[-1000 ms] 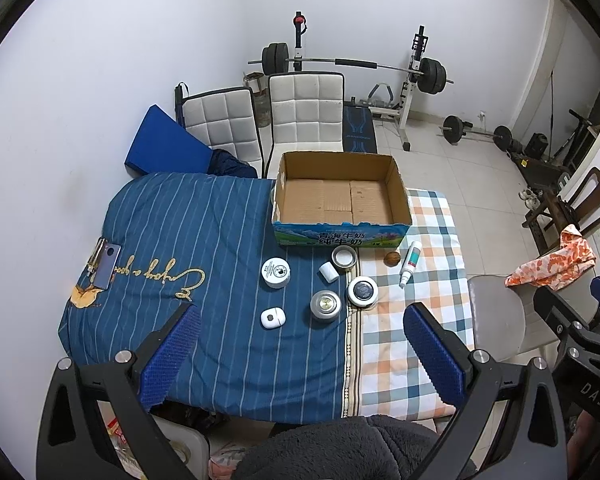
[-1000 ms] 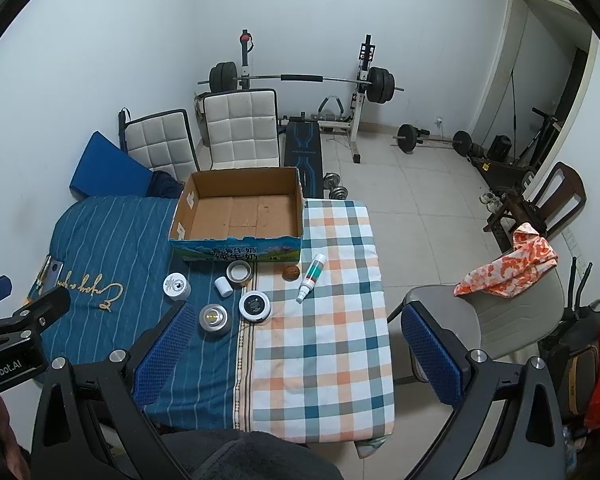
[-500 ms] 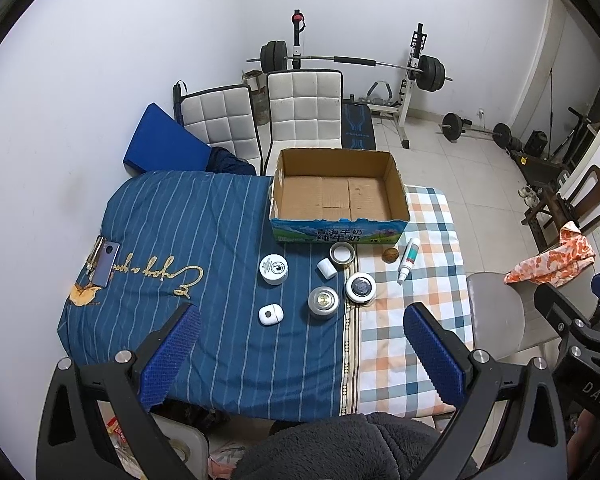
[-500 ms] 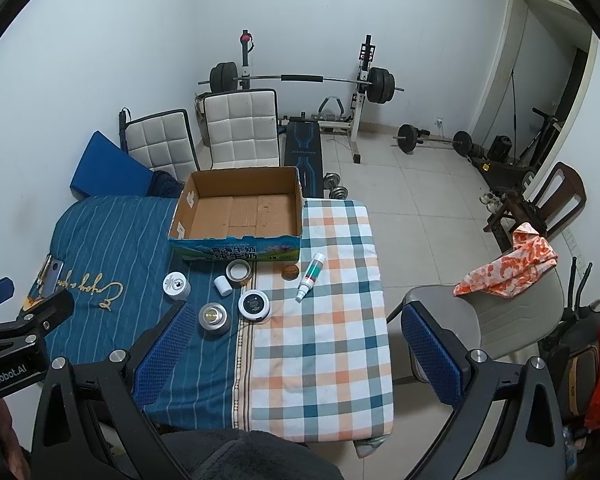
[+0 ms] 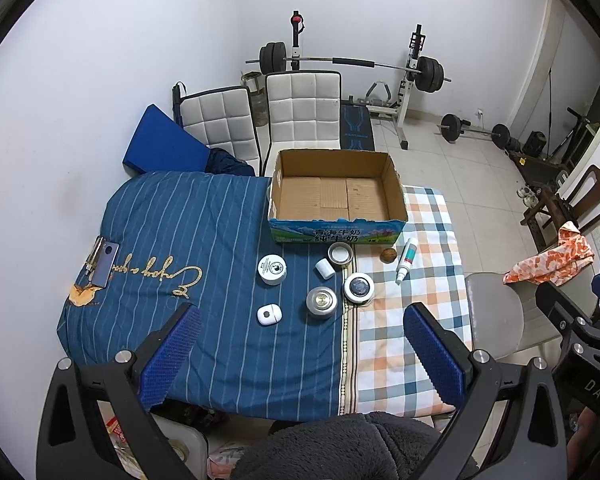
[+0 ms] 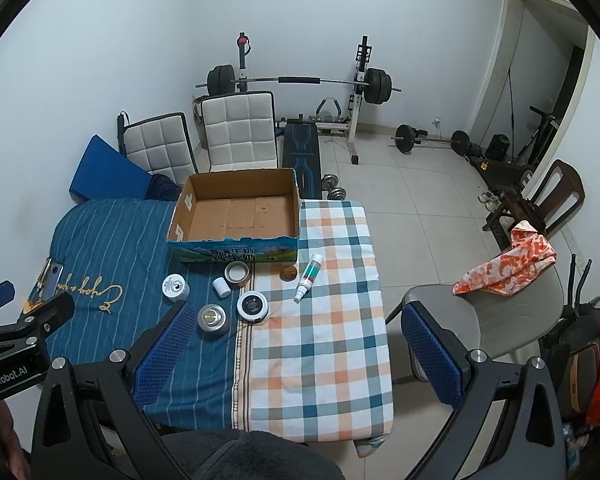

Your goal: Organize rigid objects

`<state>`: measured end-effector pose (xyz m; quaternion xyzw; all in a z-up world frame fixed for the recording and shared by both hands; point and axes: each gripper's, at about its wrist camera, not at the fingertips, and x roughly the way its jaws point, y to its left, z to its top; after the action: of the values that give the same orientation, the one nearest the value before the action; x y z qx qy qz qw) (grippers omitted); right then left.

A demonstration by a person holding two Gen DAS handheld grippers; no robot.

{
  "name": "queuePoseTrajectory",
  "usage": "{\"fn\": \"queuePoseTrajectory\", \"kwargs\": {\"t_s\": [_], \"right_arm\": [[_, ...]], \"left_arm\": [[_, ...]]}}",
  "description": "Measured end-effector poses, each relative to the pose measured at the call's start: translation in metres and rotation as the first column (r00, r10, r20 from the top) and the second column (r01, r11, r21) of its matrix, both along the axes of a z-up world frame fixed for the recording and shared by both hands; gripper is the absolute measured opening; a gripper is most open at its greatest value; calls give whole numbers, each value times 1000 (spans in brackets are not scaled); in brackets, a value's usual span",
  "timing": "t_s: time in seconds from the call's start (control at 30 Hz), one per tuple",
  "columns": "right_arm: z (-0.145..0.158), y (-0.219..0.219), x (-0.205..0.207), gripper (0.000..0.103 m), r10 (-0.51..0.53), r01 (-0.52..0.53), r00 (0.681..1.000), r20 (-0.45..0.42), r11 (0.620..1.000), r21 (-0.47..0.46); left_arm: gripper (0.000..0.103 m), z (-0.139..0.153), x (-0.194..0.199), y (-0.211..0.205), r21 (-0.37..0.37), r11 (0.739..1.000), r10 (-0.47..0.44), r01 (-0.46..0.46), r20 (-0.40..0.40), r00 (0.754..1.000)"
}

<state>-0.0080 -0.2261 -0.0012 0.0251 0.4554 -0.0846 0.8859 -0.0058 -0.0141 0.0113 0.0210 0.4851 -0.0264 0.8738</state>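
Eight small items lie on the cloth-covered table just before the empty box (image 5: 336,196): a white jar (image 5: 272,269), a white case (image 5: 269,314), a silver tin (image 5: 321,301), a dark-lidded jar (image 5: 358,287), a small cap (image 5: 324,268), a tape roll (image 5: 340,253), a brown nut (image 5: 389,255) and a tube (image 5: 405,255). All look light and stiff. The round jars and tin likely slip on smooth sides, so pinch them across the width; the tube is best taken across its middle. The left gripper (image 5: 300,344) and the right gripper (image 6: 288,344) hang above the near table edge, jaws spread wide and holding nothing. Against the earlier frames, both views have barely shifted, the items sitting a touch higher in the left view; nothing has been moved.
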Motion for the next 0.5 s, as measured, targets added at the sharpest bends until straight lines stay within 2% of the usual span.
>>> {"fn": "queuePoseTrajectory", "kwargs": {"t_s": [0.5], "right_arm": [[3, 1, 0, 103, -6, 6, 1000, 2, 1000, -8]], "left_arm": [[103, -1, -3, -4, -11, 1000, -4, 4, 0, 1000]]}}
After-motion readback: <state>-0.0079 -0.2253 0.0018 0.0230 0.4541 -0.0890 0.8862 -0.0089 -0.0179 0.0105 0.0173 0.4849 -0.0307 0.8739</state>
